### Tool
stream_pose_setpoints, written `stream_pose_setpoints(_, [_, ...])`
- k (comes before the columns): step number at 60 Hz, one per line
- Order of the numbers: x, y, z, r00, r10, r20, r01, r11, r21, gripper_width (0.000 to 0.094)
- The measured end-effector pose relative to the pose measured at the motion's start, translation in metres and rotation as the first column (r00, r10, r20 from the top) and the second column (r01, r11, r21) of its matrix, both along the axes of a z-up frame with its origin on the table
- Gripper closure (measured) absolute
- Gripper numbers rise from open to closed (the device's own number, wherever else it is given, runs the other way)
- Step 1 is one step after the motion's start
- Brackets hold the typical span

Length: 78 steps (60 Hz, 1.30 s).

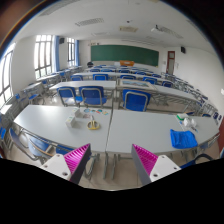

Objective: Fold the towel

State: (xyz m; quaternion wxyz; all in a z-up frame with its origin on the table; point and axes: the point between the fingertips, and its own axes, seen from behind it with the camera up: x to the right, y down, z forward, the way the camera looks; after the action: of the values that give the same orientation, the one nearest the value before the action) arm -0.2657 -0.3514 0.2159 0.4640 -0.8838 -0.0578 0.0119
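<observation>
Blue terry-looking cloth, the towel point(182, 139), lies bunched in a soft, rumpled heap on the pale, smooth desk point(120, 130), near its far right corner. Taking that towel as my mark: my tongs point(112, 160) hang well short of it and off to its left, above the near edge of the desk. They are spread wide, the two fingers far apart with nothing between them and touching nothing; each magenta pad point(146, 158) shows as a ribbed wedge on a white finger.

Just beyond the towel stands something small and pale green that I cannot make out. Well to the towel's left, towards the middle of the desk, sits a small cluster of objects point(92, 123), one of them a squat jar-like shape. Behind the towel, rows of further desks run back with blue-backed chairs point(92, 95), up to a dark green chalkboard point(124, 54) on the far wall. Far to the left, bright windows point(43, 55).
</observation>
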Motion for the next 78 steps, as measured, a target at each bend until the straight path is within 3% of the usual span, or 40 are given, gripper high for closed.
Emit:
stream_pose_setpoints(13, [0.037, 0.008, -0.041, 1.000, -0.014, -0.005, 0.014, 0.998, -0.056, 0.0092])
stream_pose_setpoints(28, [0.167, 0.033, -0.109, 0.992, -0.128, 0.015, 0.129, 0.983, -0.132, 0.0087])
stream_pose_setpoints(38, [0.283, 0.091, -0.141, 0.977, -0.209, 0.051, 0.213, 0.971, -0.107, 0.0085])
stream_pose_setpoints(57, [0.410, 0.204, -0.214, 0.966, -0.249, 0.069, 0.255, 0.959, -0.120, 0.0104])
stream_pose_setpoints(64, [0.416, 0.223, -0.228, 0.973, -0.223, 0.056, 0.228, 0.967, -0.117, 0.0263])
stream_pose_setpoints(73, [0.432, 0.226, -0.229, 0.969, -0.191, 0.156, 0.206, 0.975, -0.088, 0.0845])
stream_pose_setpoints(78, [0.428, 0.225, -0.228, 0.971, -0.190, 0.147, 0.205, 0.974, -0.095, 0.0899])
